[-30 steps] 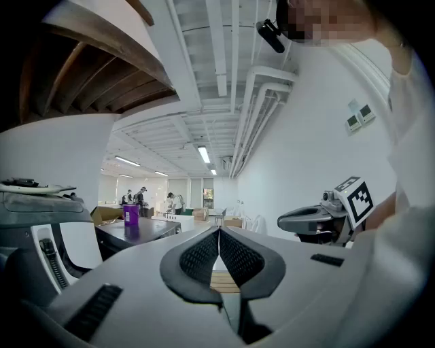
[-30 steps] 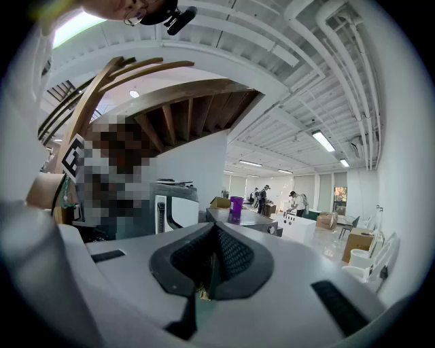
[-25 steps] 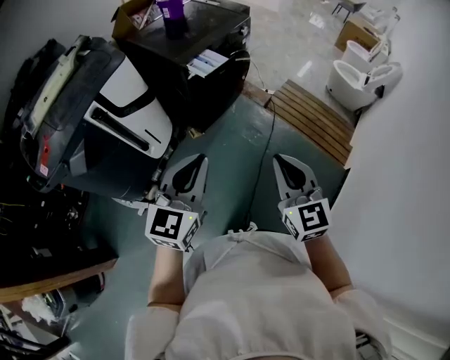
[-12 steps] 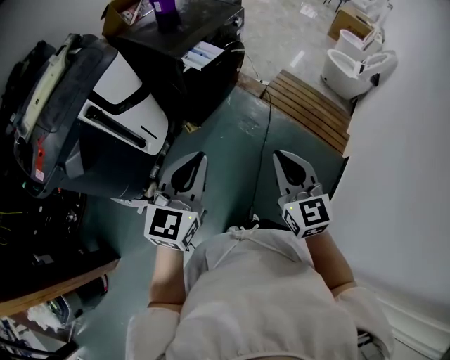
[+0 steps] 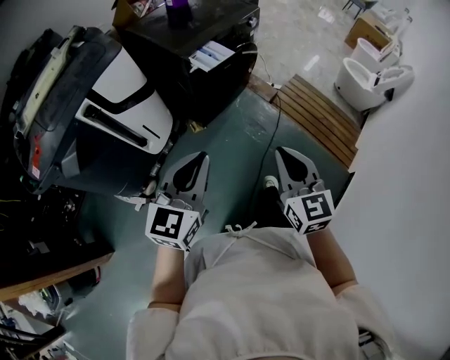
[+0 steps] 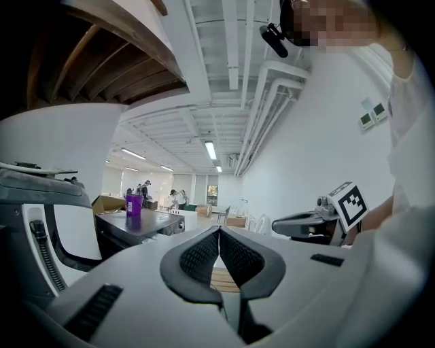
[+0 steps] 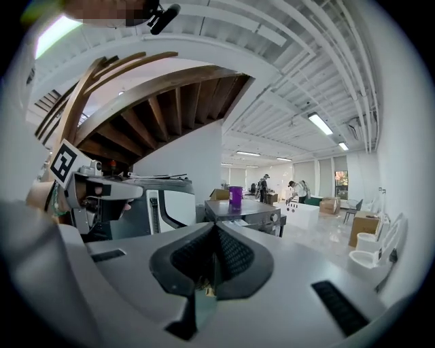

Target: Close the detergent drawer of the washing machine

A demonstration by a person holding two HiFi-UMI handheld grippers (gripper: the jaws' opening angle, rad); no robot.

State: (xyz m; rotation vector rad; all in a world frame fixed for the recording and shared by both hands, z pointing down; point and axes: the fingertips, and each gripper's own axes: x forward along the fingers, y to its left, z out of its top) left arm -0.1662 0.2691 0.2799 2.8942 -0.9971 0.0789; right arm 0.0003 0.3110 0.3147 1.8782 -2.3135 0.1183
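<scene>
Cup (image 5: 177, 10) on washing machine (image 5: 204, 77), pallet (image 5: 316, 116) to its right

Floor (image 5: 232, 149) under me is dull green and turns to pale glossy tile twd 1 o'clock. A black washer (image 5: 204, 67) stands on it at 12, w/ a big white-&-black unit (image 5: 112, 116) at 10. A wood slat platform (image 5: 316, 119) lies at 1–2, w/ a thin black cable (image 5: 275, 133) running on the green just beside it. White toilets (image 5: 369, 74) sit at 2, near a cardboard box (image 5: 365, 29).
</scene>
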